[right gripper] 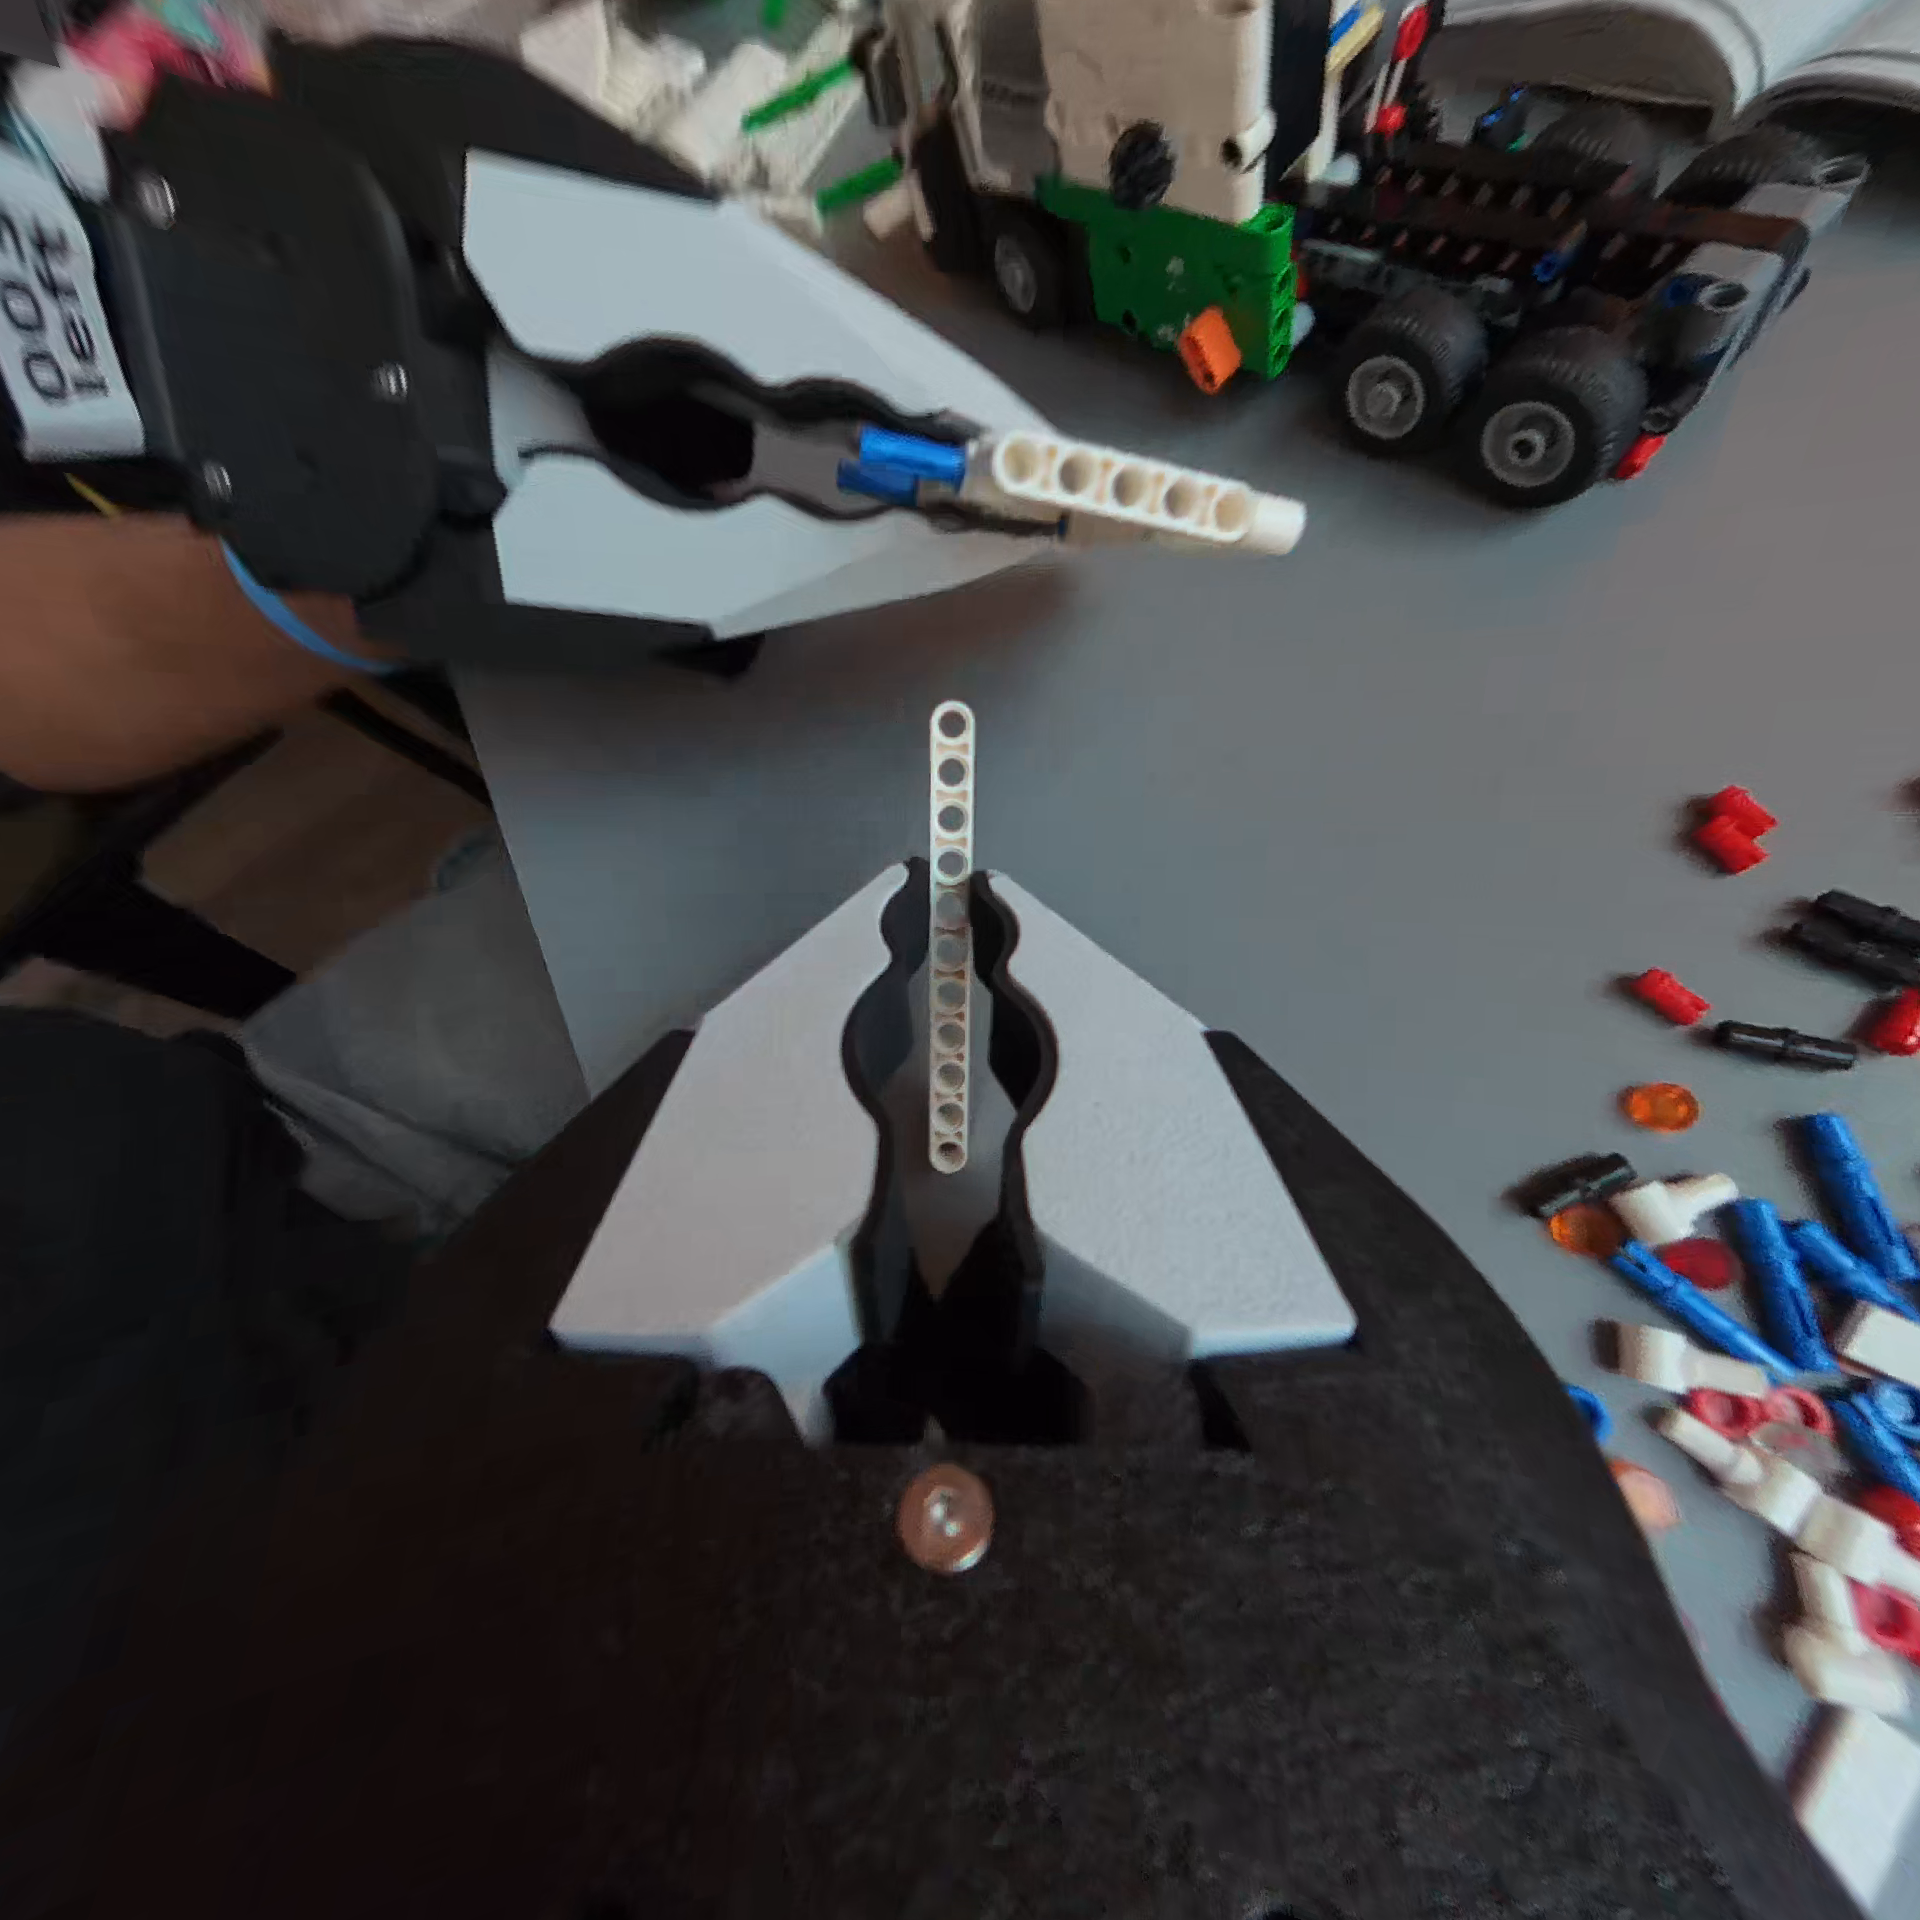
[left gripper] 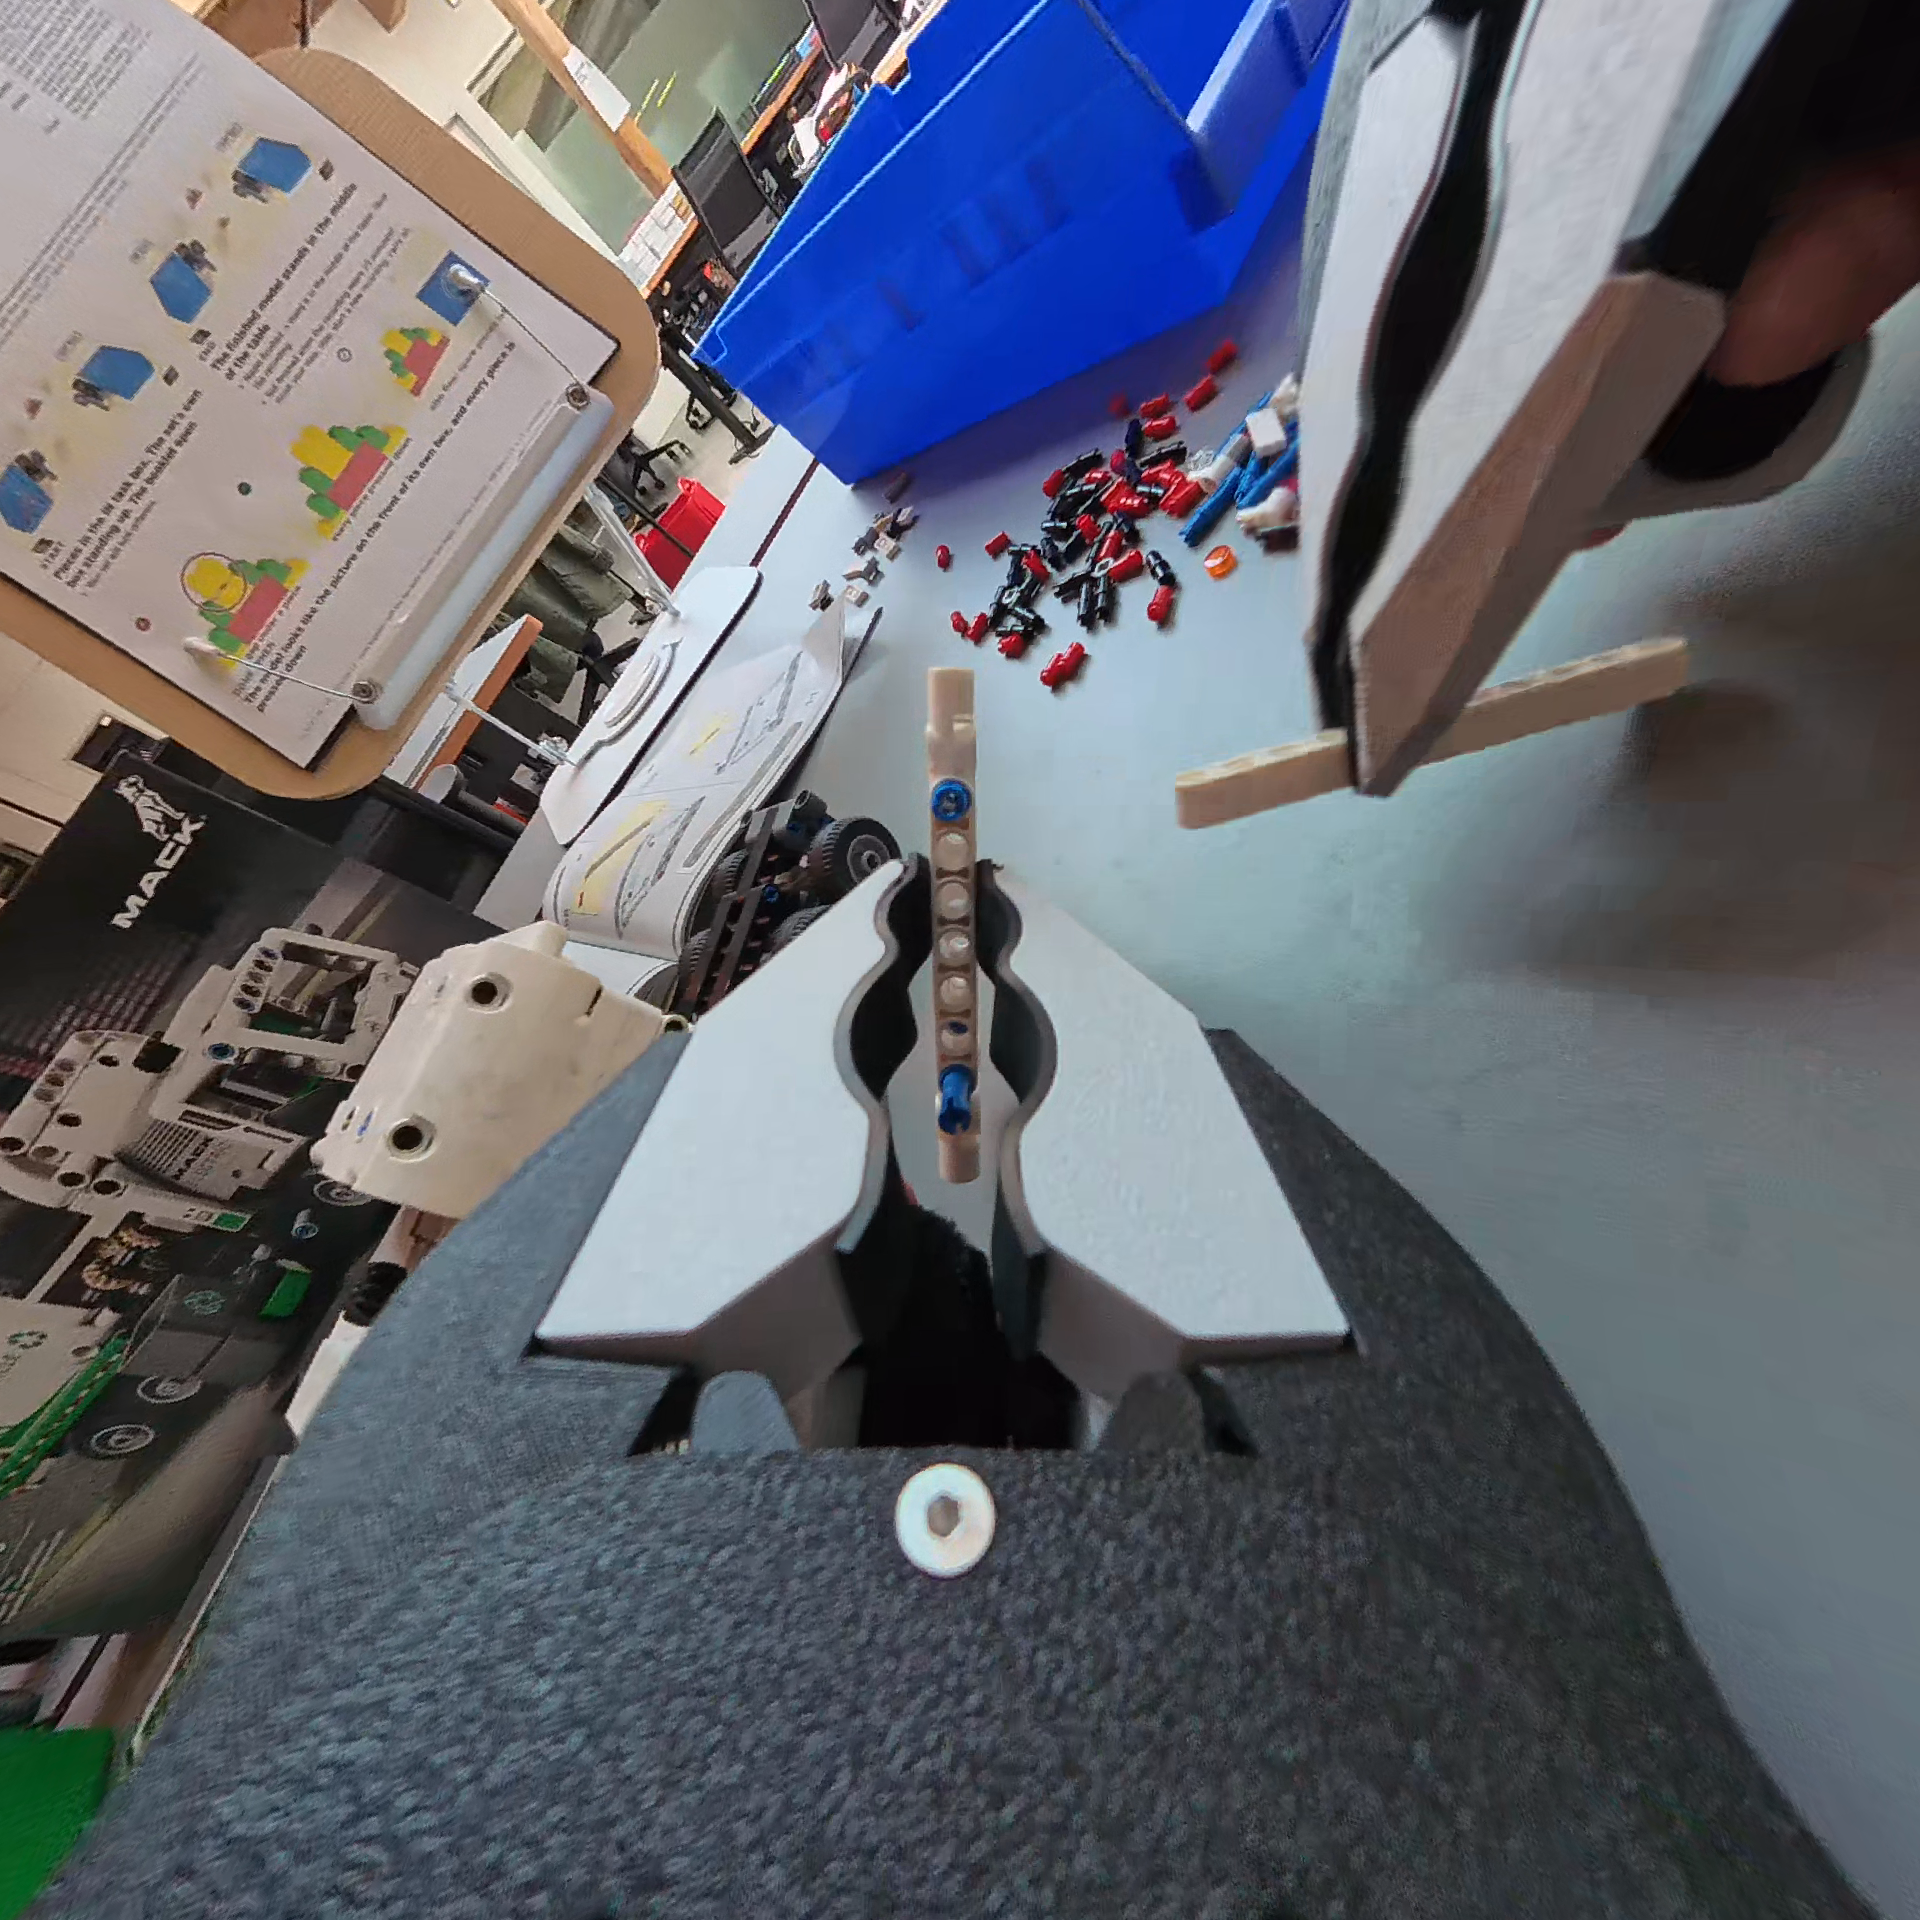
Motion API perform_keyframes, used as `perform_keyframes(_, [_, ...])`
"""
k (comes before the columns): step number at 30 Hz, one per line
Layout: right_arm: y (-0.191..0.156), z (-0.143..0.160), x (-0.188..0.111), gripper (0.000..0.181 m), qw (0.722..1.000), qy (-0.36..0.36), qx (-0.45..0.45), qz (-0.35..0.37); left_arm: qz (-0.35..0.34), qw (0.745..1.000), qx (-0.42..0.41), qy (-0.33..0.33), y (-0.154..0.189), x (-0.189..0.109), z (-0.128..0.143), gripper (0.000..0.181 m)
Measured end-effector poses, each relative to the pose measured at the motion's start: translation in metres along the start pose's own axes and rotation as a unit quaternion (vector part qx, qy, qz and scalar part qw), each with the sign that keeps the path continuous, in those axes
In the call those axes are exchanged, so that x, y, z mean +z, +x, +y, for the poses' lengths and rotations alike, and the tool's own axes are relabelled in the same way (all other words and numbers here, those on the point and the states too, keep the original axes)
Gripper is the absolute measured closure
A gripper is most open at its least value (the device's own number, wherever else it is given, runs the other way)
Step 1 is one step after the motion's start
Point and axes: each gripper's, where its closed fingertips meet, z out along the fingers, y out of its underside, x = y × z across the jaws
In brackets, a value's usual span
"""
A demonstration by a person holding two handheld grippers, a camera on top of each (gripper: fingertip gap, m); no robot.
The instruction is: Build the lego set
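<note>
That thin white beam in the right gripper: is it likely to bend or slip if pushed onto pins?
The thin white beam looks like rigid plastic, straight though held only partway along, so probably stiff. Its free end sticks out past the right gripper, so it may pivot under sideways load. Smooth, narrow faces could slip.

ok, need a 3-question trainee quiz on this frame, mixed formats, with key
1. True or false: the left gripper is shut on a white beam with blue pins.
2. Multiple choice: what does the right gripper hold? A) a red connector B) a thin white beam C) a black pin D) nothing
3. Fill in: the partly built truck stands on the grey ____, with loose pieces lying apart from it.

Key: 1 true; 2 B; 3 table
</note>
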Motion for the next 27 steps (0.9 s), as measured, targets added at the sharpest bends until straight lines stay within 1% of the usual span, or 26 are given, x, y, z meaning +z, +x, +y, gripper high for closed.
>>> perform_keyframes(2, [0.005, 0.012, -0.004, 0.175, 0.996, -0.061, -0.045, 0.043, -0.004, 1.000, 0.007, 0.001, 0.000, 0.000, -0.001, 0.175])
perform_keyframes(5, [0.005, 0.010, 0.000, 0.175, 0.993, -0.077, -0.065, 0.067, -0.024, 0.999, 0.028, -0.009, -0.002, 0.001, 0.002, 0.175])
perform_keyframes(7, [0.008, 0.019, 0.005, 0.175, 0.988, -0.110, -0.070, 0.077, -0.038, 0.998, 0.047, -0.022, -0.002, 0.002, 0.004, 0.175])
perform_keyframes(9, [0.008, 0.024, 0.009, 0.175, 0.987, -0.115, -0.076, 0.081, -0.042, 0.997, 0.063, -0.032, 0.000, 0.004, 0.007, 0.175])
perform_keyframes(13, [0.005, 0.024, 0.011, 0.173, 0.991, -0.091, -0.063, 0.071, -0.039, 0.996, 0.074, -0.039, 0.003, 0.005, 0.008, 0.175])
perform_keyframes(14, [0.004, 0.024, 0.011, 0.168, 0.992, -0.087, -0.062, 0.068, -0.036, 0.996, 0.073, -0.037, 0.004, 0.005, 0.008, 0.175])
perform_keyframes(15, [0.006, 0.022, 0.009, 0.156, 0.992, -0.085, -0.065, 0.073, -0.034, 0.996, 0.070, -0.036, 0.004, 0.005, 0.008, 0.175])
perform_keyframes(16, [0.008, 0.018, 0.007, 0.152, 0.991, -0.076, -0.074, 0.077, -0.031, 0.997, 0.067, -0.032, 0.005, 0.004, 0.006, 0.175])
perform_keyframes(19, [0.002, -0.005, -0.003, 0.151, 0.991, -0.011, -0.115, 0.069, -0.023, 0.998, 0.059, -0.018, 0.007, 0.001, 0.002, 0.175])
perform_keyframes(22, [0.002, -0.025, -0.011, 0.150, 0.985, 0.037, -0.147, 0.087, -0.017, 0.999, 0.046, -0.001, 0.006, -0.001, -0.003, 0.175])
perform_keyframes(23, [0.001, -0.028, -0.012, 0.146, 0.983, 0.046, -0.155, 0.088, -0.013, 0.999, 0.036, 0.007, 0.006, -0.003, -0.005, 0.175])
perform_keyframes(25, [0.008, -0.037, -0.016, 0.141, 0.978, 0.068, -0.161, 0.114, 0.000, 1.000, 0.005, 0.016, 0.005, -0.007, -0.008, 0.175])
perform_keyframes(27, [0.009, -0.043, -0.018, 0.132, 0.973, 0.086, -0.180, 0.119, 0.020, 0.998, -0.033, 0.042, 0.005, -0.013, -0.015, 0.175])
